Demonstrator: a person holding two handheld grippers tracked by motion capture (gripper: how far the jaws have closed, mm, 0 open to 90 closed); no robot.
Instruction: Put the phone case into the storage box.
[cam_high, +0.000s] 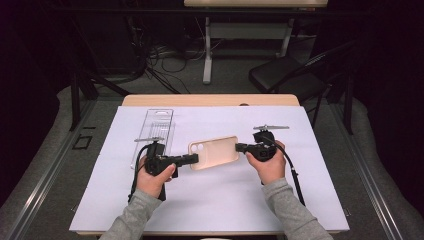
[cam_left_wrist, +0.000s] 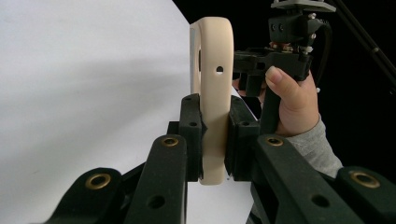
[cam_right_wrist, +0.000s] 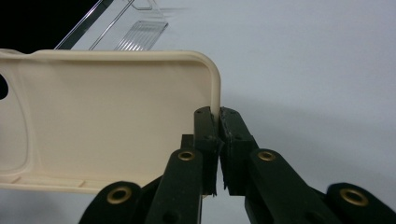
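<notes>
High view showed my forearms coming in over the table's near edge, each hand working one of my tongs, with the case (cam_high: 214, 152) held between them above the white sheet (cam_high: 215, 200), near the middle of the table.

My left tongs (cam_high: 191, 159) had closed on the case's camera-hole end. In the left gripper view the jaws stood nearly shut, one on each face, with the case on edge between them and its end sticking up past the tips. That hold looked deep and firm, so I judged it should act as the anchor.

My right tongs (cam_high: 242, 147) pinched the opposite end. In the right gripper view the jaws were almost together on just the raised rim at a rounded corner of the case (cam_right_wrist: 107, 121), its hollow side facing the camera. That bite looked thin. To do this step well I judged the right hand should move gently and in line with the left, with no twist, since soft rim could peel out of so small a grip. Taking more of the wall between the jaws would be safer before any pull or turn.

Farther off, the clear tray (cam_high: 156, 131) lay flat toward the sheet's far left corner, apart from the case and well out of the way.
</notes>
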